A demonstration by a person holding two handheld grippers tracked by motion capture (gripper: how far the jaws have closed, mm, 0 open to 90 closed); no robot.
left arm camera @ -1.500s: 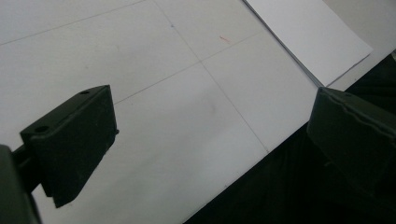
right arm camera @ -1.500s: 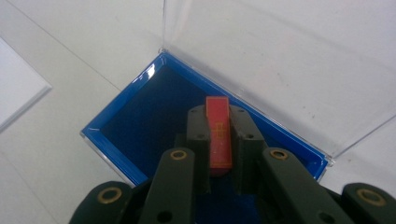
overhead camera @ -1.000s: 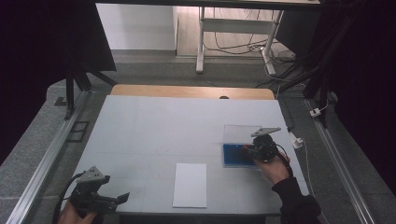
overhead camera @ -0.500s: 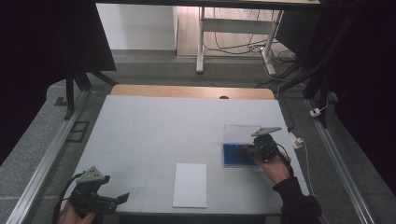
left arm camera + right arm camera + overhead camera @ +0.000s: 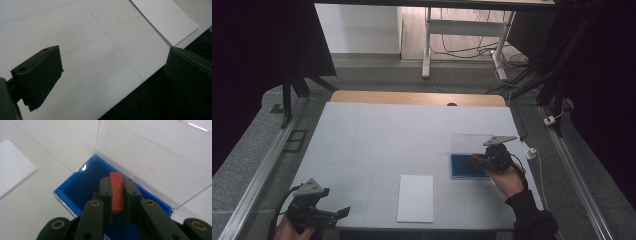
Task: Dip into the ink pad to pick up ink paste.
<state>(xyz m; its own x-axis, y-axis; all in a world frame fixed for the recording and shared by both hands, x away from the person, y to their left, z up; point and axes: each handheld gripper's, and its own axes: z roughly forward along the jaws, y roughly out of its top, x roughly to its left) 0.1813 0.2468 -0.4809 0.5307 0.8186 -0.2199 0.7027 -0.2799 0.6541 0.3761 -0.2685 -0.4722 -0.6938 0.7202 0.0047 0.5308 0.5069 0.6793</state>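
In the right gripper view, the right gripper (image 5: 117, 195) has its two jaws closed on a small red block (image 5: 117, 192), which stands narrow between them and sticks out a little past the tips. Some pale marks run along the face of the block, but they are too blurred to read. Directly under the jaws and the block is a blue box (image 5: 82, 180) with a dark blue inside; the block hangs over the open inside of it, and I cannot tell if it touches the bottom. Beyond the jaw tips, the clear lid (image 5: 155, 152) of the box stands open at the far edge. To the left of the jaws, well apart, lies a white sheet of paper (image 5: 13, 167).

In the left gripper view, the left gripper (image 5: 110, 75) has its jaws wide apart, with nothing between them. Under them is the white table (image 5: 75, 32), with thin pencil lines, and the dark front edge of the table. Beyond the right jaw is the corner of the same sheet of paper (image 5: 165, 17).

The high view shows what the gripper views do not: the two grippers are well apart, the left gripper (image 5: 319, 212) at the near left corner of the table (image 5: 412, 130), the right gripper (image 5: 484, 161) at the box (image 5: 462, 165), and the paper (image 5: 416, 197) between them.
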